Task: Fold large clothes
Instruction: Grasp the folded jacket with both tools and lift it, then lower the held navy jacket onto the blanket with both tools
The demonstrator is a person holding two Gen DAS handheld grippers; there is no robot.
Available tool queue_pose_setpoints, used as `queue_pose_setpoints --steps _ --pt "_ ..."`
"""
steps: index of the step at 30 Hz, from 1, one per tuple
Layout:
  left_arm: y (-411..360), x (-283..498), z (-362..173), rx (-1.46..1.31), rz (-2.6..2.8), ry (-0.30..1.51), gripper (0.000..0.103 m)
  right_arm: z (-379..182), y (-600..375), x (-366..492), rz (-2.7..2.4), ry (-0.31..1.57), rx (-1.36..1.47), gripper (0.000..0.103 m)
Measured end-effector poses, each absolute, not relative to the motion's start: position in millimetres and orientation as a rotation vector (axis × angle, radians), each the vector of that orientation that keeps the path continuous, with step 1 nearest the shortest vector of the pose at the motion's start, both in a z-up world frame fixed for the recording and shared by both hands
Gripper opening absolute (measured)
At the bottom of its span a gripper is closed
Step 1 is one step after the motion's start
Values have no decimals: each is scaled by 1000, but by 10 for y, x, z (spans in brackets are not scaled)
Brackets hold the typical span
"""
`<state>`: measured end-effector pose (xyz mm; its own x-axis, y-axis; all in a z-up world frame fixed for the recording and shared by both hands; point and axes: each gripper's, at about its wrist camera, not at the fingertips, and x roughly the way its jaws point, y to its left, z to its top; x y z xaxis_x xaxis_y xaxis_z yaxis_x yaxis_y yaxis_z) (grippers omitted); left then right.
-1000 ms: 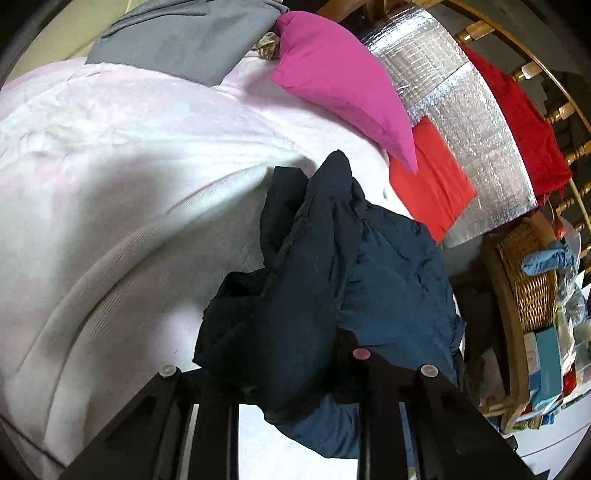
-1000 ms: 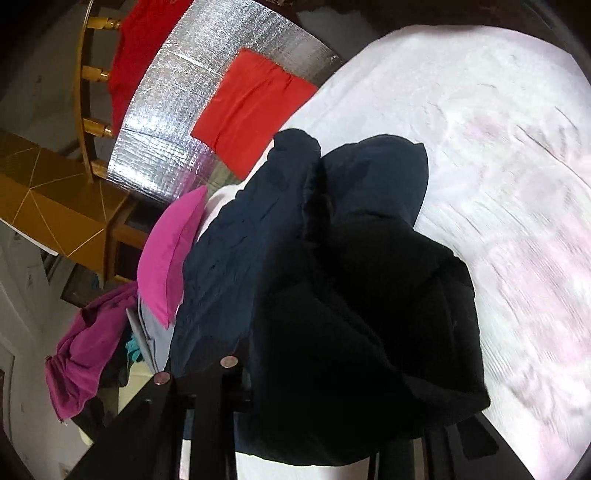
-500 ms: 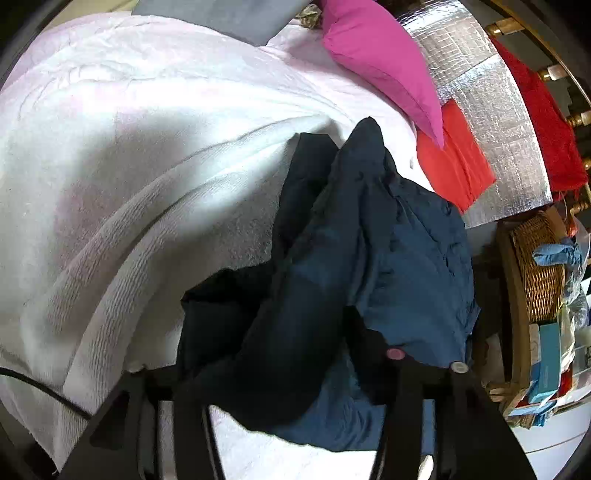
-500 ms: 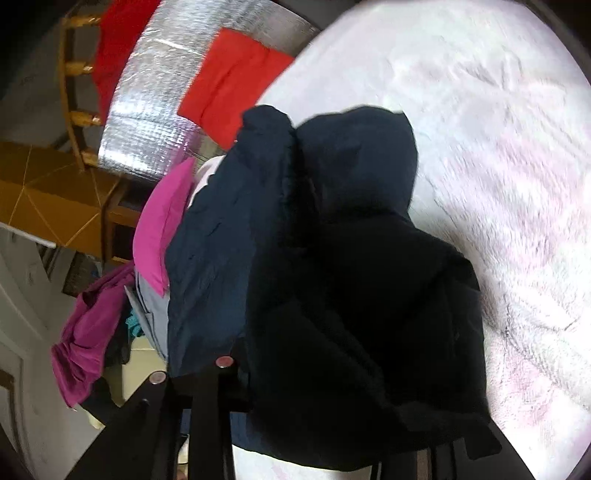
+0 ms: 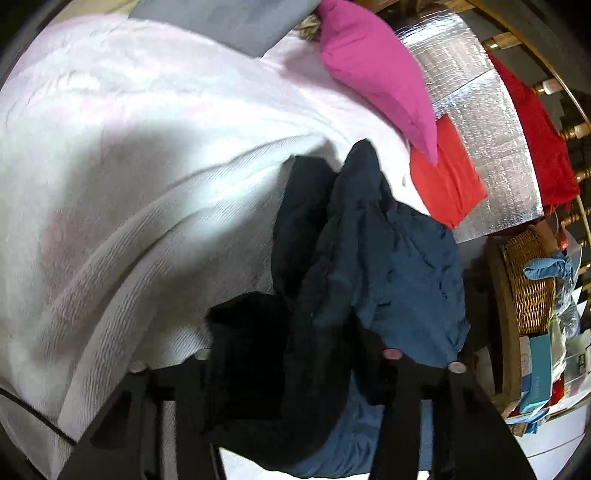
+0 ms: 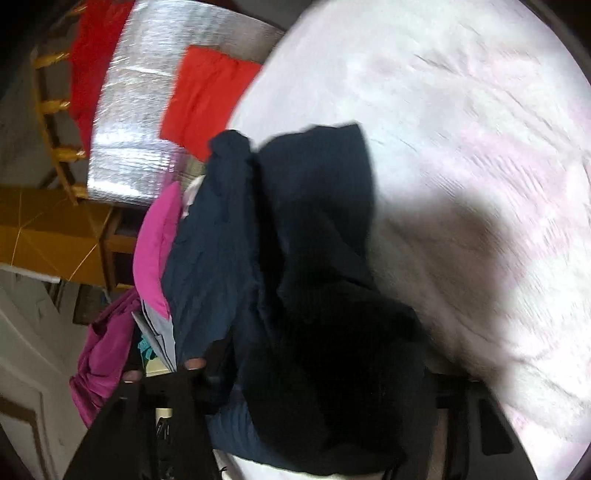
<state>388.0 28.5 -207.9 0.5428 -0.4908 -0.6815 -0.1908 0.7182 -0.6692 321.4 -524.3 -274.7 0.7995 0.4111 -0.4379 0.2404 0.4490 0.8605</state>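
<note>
A large dark navy garment point(image 5: 369, 273) hangs bunched between both grippers, lifted above the white bed cover point(image 5: 147, 184). My left gripper point(image 5: 295, 373) is shut on the garment's folds; cloth drapes over its fingers and hides the tips. In the right wrist view the same navy garment point(image 6: 303, 266) fills the middle, and my right gripper point(image 6: 317, 376) is shut on it, its fingertips buried in the dark cloth. The garment's far end droops toward the bed cover point(image 6: 461, 129).
A magenta pillow point(image 5: 376, 74), a grey folded cloth point(image 5: 229, 22), a red cloth point(image 5: 447, 181) on silver foil point(image 5: 491, 122) and a wicker basket point(image 5: 532, 284) lie at the bed's far side. A purple garment point(image 6: 107, 354) hangs by wooden furniture point(image 6: 48, 236).
Both grippers have moved with the garment, lifting and shifting it over the bed; the views are blurred by motion. Both stay shut on the cloth.
</note>
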Motion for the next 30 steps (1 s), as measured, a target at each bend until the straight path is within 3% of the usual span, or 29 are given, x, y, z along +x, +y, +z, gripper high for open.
queue_pose_setpoints --steps 3,7,8,10,12,14,17,23,26,30 --pt "269 3853 -1942 -755 -215 967 33 -2524 -5135 3139 87 627 987 36" --pt "211 3852 -1906 -706 -187 981 33 -2465 -5074 3116 46 613 898 36" --pt "167 3873 -1938 -656 -170 1015 35 -2548 -5067 3164 21 650 896 36" --pt "114 3904 -1987 -563 -130 1063 51 -2689 -5056 3254 3 711 891 42" --pt "114 3920 -2019 -540 -122 1094 57 -2685 -5051 3229 -9 713 895 44" --pt "164 3932 -2002 -550 -143 1110 58 -2604 -5016 3176 -47 733 891 48" --pt "278 3926 -1953 -571 -171 1125 58 -2500 -5005 3048 -95 776 892 61" --pt "539 3803 -1644 -543 -138 1058 58 -2216 -5273 2623 -196 778 895 65" --pt "737 3734 -1386 -500 -63 935 67 -1911 -5396 2420 -218 708 872 66" --pt "679 3717 -1244 -408 -3 836 68 -1579 -5343 2500 -174 603 812 66"
